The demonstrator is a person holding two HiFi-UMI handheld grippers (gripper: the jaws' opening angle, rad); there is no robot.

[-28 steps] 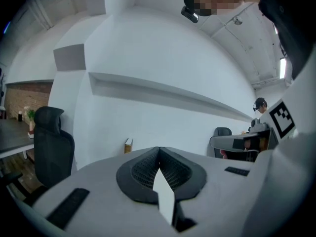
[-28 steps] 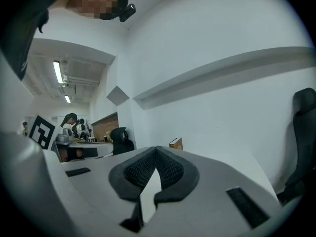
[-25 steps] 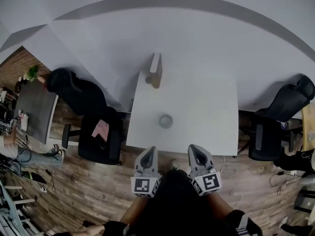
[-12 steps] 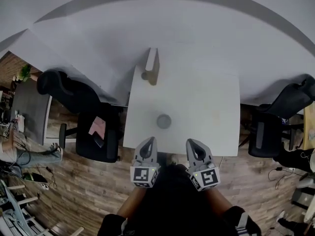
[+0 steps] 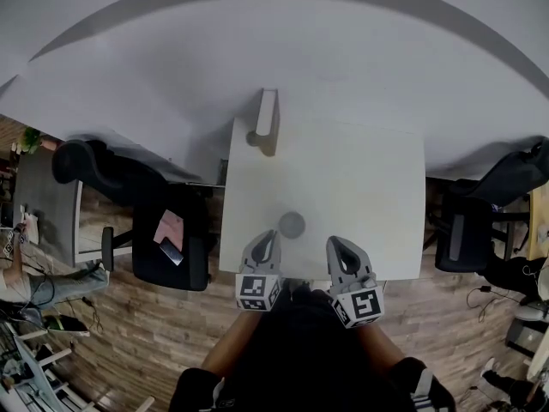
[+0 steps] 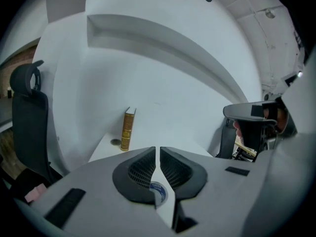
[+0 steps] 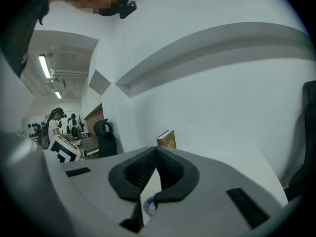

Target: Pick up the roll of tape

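Observation:
The roll of tape (image 5: 292, 224) is a small grey ring lying flat on the white table (image 5: 369, 187), near its front edge. My left gripper (image 5: 267, 233) hangs over that edge, its tip just left of the roll and nearer me; its jaws are shut with nothing held. In the left gripper view the shut left gripper (image 6: 157, 148) shows the roll of tape (image 6: 158, 190) through the slit under its jaws. My right gripper (image 5: 336, 242) is to the right of the roll, also shut and empty. The right gripper view shows the right gripper (image 7: 155, 148) closed, with the roll of tape (image 7: 147, 206) low and left.
A brown book (image 5: 268, 120) stands upright at the table's far left corner beside a small round object (image 5: 253, 137). Black office chairs (image 5: 167, 243) flank the table, another chair (image 5: 467, 239) to the right. A white wall runs behind the table.
Both grippers have moved forward and down to the table's front edge. The left one has come up close beside the tape. Jaws stay shut.

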